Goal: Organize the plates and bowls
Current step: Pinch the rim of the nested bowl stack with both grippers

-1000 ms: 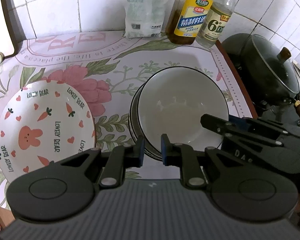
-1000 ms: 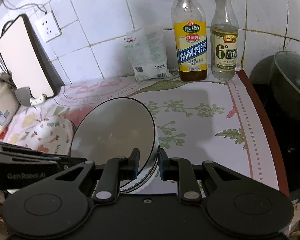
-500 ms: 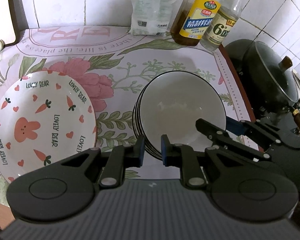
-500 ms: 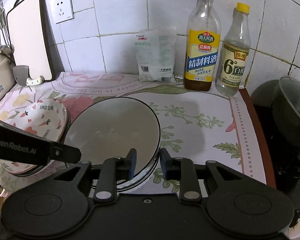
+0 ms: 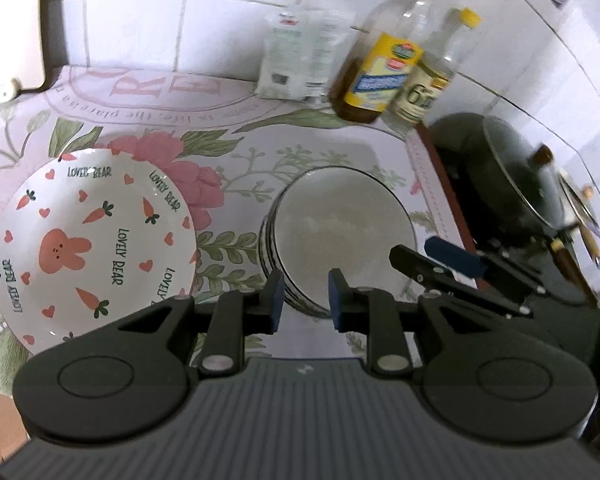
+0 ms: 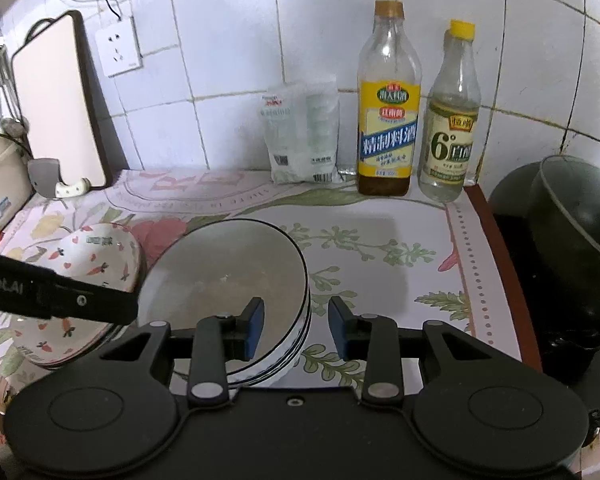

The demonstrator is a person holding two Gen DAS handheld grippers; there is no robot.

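A stack of white black-rimmed plates (image 5: 340, 232) sits on the floral counter mat; it also shows in the right wrist view (image 6: 224, 280). A stack of rabbit-and-carrot "Lovely Bear" bowls (image 5: 92, 248) stands to its left, also in the right wrist view (image 6: 88, 260). My left gripper (image 5: 302, 300) is open and empty, its jaws either side of the near rim of the white stack. My right gripper (image 6: 296, 324) is open and empty, straddling the right rim of that stack; it also shows in the left wrist view (image 5: 440, 264).
A salt bag (image 6: 302, 132), a cooking wine bottle (image 6: 388, 120) and a vinegar bottle (image 6: 452, 120) stand at the tiled back wall. A black wok with glass lid (image 5: 512, 176) sits on the stove to the right. A cutting board (image 6: 56, 104) leans at the back left.
Both grippers have opened their jaws and drawn back and up from the white plate stack. The stack now sits level on the mat.
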